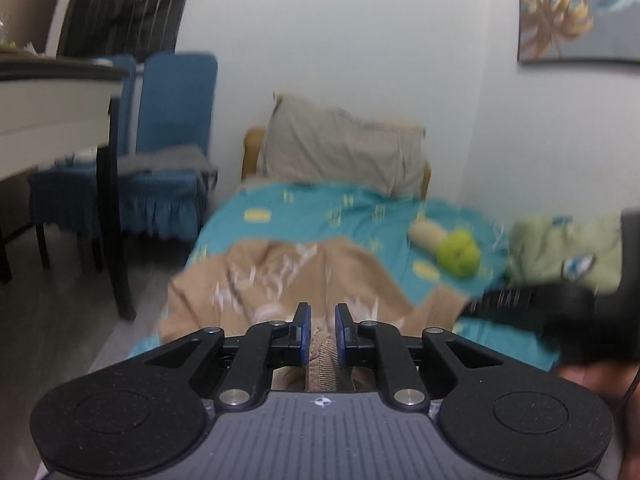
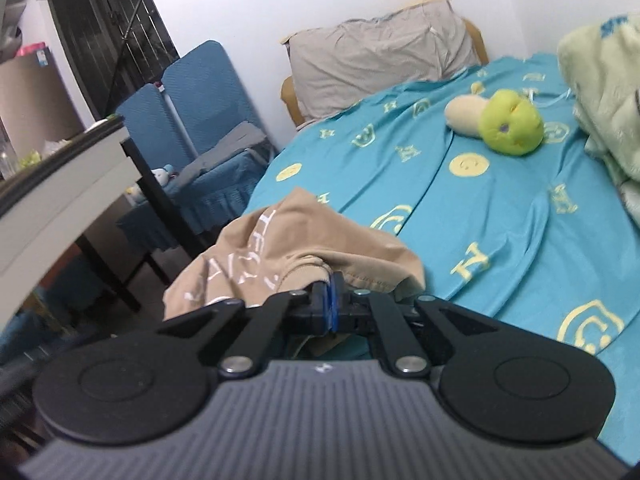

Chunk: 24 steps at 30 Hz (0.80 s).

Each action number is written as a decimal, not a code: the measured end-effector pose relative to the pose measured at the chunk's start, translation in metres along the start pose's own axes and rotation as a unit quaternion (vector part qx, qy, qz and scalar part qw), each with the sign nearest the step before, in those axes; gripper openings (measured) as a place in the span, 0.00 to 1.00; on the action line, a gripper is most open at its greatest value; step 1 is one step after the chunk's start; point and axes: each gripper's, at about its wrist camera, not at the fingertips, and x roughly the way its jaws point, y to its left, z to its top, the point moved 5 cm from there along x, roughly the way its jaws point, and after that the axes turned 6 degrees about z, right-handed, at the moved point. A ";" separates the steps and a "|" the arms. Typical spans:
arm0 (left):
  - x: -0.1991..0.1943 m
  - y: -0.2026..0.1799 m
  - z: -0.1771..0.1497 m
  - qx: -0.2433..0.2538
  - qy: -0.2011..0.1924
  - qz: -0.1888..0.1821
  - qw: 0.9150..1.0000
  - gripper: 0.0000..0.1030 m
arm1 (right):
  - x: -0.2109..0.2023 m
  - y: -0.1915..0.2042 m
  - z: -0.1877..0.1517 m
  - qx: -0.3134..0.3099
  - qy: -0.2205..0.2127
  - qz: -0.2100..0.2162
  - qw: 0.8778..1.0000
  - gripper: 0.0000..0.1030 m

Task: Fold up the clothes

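1. Step in hand: lifting and spreading the shirt point(image 2: 304, 248), a tan garment bunched at the near edge of the bed point(image 2: 500, 220).
2. Left claw point(image 1: 322, 334) grips a ribbed hem; right claw point(image 2: 332, 304) is clamped on a shirt edge (pads nearly meeting).
3. Next move, by judgement: draw the claws apart and lay the cloth flat.
4. Containers: none in view.

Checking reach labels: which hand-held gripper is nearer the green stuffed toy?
Right. The right hand-held gripper sits below-left of the toy; the left hand-held gripper is further left.
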 end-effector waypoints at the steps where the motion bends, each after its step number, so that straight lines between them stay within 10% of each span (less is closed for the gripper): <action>1: 0.001 0.000 -0.005 0.005 0.011 0.003 1.000 0.23 | -0.001 -0.001 0.001 0.006 0.003 0.006 1.000 0.04; 10: -0.003 -0.031 -0.031 0.108 0.053 -0.006 0.993 0.77 | -0.005 -0.013 0.008 0.076 0.016 0.054 0.996 0.04; 24: 0.025 -0.105 -0.084 0.303 0.079 -0.082 0.946 0.78 | -0.013 -0.041 0.020 0.104 0.059 0.066 0.991 0.04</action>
